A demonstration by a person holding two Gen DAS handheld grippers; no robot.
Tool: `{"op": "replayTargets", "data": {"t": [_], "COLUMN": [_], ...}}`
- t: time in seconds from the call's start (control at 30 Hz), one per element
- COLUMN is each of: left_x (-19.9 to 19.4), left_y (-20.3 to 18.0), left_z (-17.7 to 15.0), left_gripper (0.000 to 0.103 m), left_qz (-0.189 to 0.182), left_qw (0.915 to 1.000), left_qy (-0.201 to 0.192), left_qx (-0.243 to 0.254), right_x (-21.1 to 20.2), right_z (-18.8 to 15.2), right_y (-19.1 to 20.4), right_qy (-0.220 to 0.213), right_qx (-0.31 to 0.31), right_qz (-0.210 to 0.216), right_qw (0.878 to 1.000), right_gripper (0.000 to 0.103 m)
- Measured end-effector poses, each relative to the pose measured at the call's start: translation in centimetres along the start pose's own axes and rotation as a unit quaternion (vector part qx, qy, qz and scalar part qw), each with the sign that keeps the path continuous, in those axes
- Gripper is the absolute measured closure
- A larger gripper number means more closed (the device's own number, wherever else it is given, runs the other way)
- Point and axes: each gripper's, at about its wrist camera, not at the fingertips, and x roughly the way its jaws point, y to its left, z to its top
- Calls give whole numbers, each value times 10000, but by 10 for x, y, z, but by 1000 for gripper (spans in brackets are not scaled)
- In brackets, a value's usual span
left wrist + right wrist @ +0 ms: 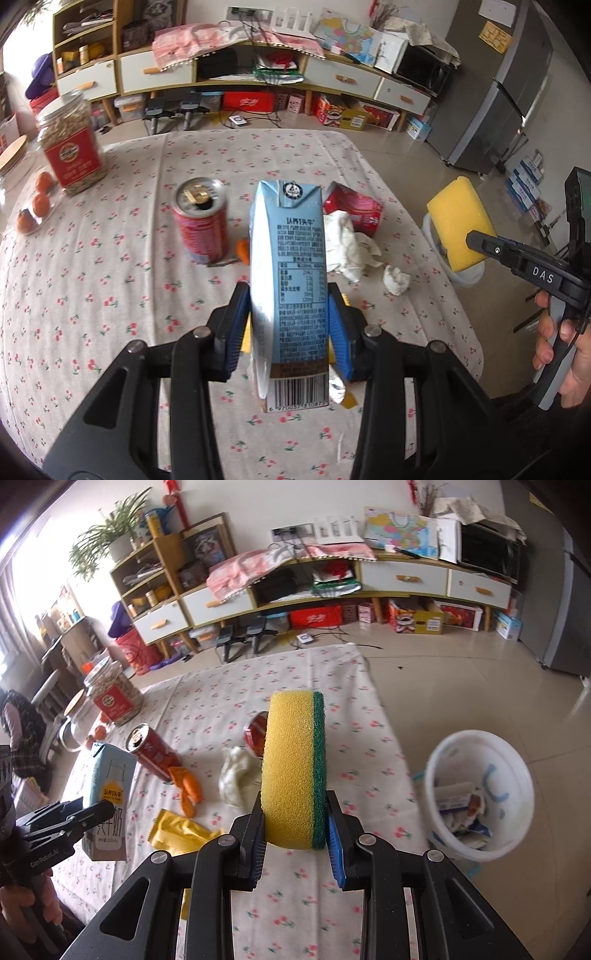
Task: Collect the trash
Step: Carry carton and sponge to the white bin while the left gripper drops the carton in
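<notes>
Above the table, which is covered with a white cloth printed with small cherries, the left gripper is clamped on a light blue milk carton; its blue pads press on the two sides of the carton, and the carton stands up between them, off the cloth. In the right wrist view the right gripper is clamped on a yellow sponge with a green scrubbing layer on its right side, and the sponge stands on its edge between the pads. Other trash lies on the cloth: an opened red can stands left of the carton, a piece of orange peel lies just beside the can, a crumpled white tissue lies to the right, with a smaller tissue ball near it, and a squashed red box is behind the tissue. A yellow wrapper lies flat on the cloth near the front edge. On the floor to the right of the table stands a white bucket, and some paper and wrappers are already inside it. At the far left of the table there is a glass jar with a red label, and three small oranges lie just beside it.
</notes>
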Motion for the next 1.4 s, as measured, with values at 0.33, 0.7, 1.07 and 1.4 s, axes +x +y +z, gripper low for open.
{"op": "replayTargets", "data": {"t": [0.33, 0.7, 1.07, 1.4], "left_x": [21, 56, 110, 155], "left_y": [-65, -140, -224, -266], "left_z": [10, 24, 45, 58], "left_gripper": [60, 60, 60, 60], "left_qz": [-307, -782, -1353, -1603], "left_qw": [9984, 9926, 9822, 9767], "left_qy": [111, 325, 490, 668], "left_qx": [463, 872, 1205, 1259], "right_x": [-22, -45, -56, -54], "right_z": [-18, -44, -59, -55], "right_y": [-72, -156, -223, -244], "right_qy": [-61, -92, -60, -32], "right_qx": [558, 1177, 1700, 1818], "right_qz": [-302, -618, -872, -1001], "right_qw": [9980, 9911, 9816, 9782], "right_gripper": [74, 74, 74, 74]}}
